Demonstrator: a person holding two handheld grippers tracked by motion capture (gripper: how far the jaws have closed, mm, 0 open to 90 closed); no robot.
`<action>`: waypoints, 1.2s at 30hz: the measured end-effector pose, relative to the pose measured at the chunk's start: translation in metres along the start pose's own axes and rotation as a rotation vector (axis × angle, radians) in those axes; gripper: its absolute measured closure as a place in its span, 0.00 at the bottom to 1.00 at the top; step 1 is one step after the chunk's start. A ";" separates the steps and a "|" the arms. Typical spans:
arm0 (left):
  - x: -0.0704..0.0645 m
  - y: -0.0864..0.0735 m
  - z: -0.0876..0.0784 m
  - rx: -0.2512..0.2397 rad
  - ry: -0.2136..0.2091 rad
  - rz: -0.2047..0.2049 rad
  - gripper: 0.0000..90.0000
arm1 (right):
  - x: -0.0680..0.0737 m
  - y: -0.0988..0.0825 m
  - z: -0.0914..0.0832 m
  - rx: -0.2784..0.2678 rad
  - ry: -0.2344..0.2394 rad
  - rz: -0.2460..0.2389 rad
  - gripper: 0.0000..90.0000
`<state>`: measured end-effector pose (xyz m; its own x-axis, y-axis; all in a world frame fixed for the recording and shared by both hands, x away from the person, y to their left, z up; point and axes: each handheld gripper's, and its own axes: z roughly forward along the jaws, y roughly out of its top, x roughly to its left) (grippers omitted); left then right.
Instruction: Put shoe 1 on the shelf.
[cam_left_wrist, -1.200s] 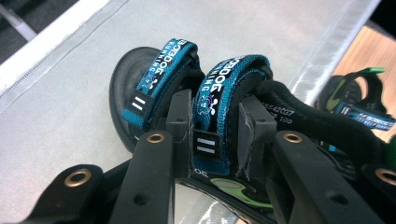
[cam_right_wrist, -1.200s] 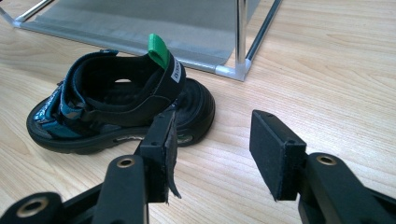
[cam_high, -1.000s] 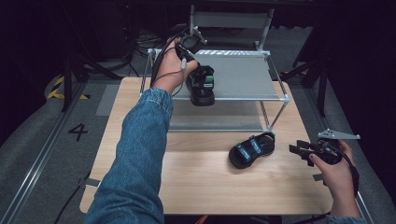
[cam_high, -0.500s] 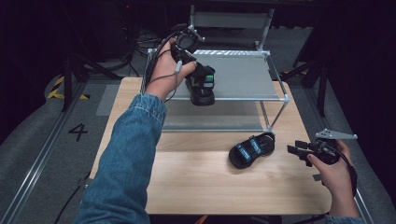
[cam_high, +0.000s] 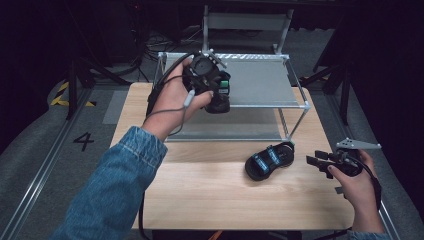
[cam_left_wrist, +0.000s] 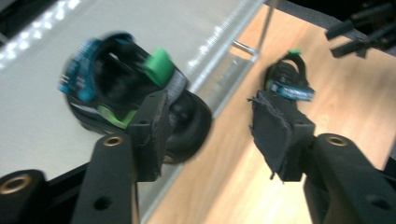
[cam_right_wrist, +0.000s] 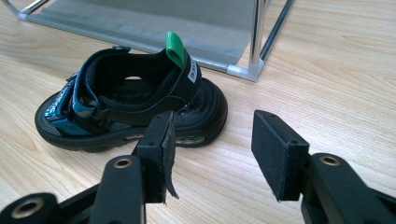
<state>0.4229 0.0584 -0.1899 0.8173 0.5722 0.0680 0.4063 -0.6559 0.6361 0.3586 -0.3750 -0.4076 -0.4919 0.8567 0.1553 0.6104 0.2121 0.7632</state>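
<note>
The table (cam_high: 210, 200) is pale wood with a fine straight grain and a smooth, low-sheen finish. The shoe rack (cam_high: 300, 97) has thin, shiny metal tubes joined by light plastic corner pieces, and its shelves are matt grey woven cloth pulled flat. The sandal on the table (cam_right_wrist: 130, 107) has a black rubbery sole with a ribbed edge, dull fabric straps in black and teal, and a bright green cloth pull tab at the heel. The sandal on the upper shelf (cam_left_wrist: 126, 98) looks the same, though blurred. The gripper jaws are matt black plastic faced with rough, frayed-edged pads (cam_right_wrist: 164, 156)
</note>
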 end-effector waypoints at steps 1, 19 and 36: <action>-0.003 -0.003 0.002 0.008 0.005 -0.003 0.55 | 0.000 0.000 0.000 0.000 0.000 -0.001 0.56; 0.000 -0.037 0.051 -0.012 -0.037 -0.137 0.88 | 0.000 -0.001 0.002 0.006 0.004 0.004 0.56; 0.023 -0.035 0.068 -0.040 0.047 -0.170 0.98 | 0.001 -0.002 0.007 0.024 0.002 -0.003 0.57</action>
<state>0.4550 0.0610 -0.2634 0.7177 0.6963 -0.0077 0.5196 -0.5281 0.6716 0.3610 -0.3710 -0.4132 -0.4954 0.8548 0.1545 0.6233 0.2259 0.7487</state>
